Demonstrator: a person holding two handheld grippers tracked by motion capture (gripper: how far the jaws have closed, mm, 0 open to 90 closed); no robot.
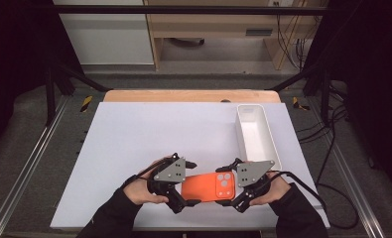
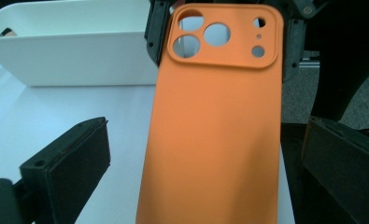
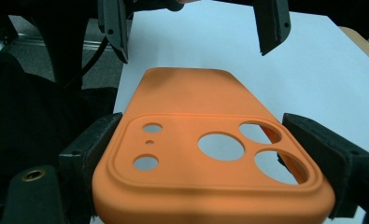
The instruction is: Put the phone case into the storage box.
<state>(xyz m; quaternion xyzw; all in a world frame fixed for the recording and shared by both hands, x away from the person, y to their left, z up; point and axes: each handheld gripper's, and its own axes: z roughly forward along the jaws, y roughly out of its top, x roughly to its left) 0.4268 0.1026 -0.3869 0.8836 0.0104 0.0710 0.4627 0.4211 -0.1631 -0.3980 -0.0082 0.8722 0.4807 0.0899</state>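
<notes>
An orange phone case (image 1: pixel 206 187) with camera cut-outs hangs just above the white table top (image 1: pixel 149 134) near its front edge. My right gripper (image 1: pixel 229 187) is shut on its camera end; in the right gripper view both pads press the edges of the case (image 3: pixel 196 116). My left gripper (image 1: pixel 186 184) is open around the other end. In the left gripper view its pads (image 2: pixel 79 154) stand well apart from the sides of the case (image 2: pixel 215 140), touching nothing. Farther off in the right gripper view, the left gripper's fingers (image 3: pixel 271 23) are spread wider than the case.
A long white tray (image 1: pixel 270 139) stands at the right side of the table, just behind the right gripper, and appears as a white bin (image 2: pixel 70 60) in the left gripper view. Metal rails and cables run along both sides of the table.
</notes>
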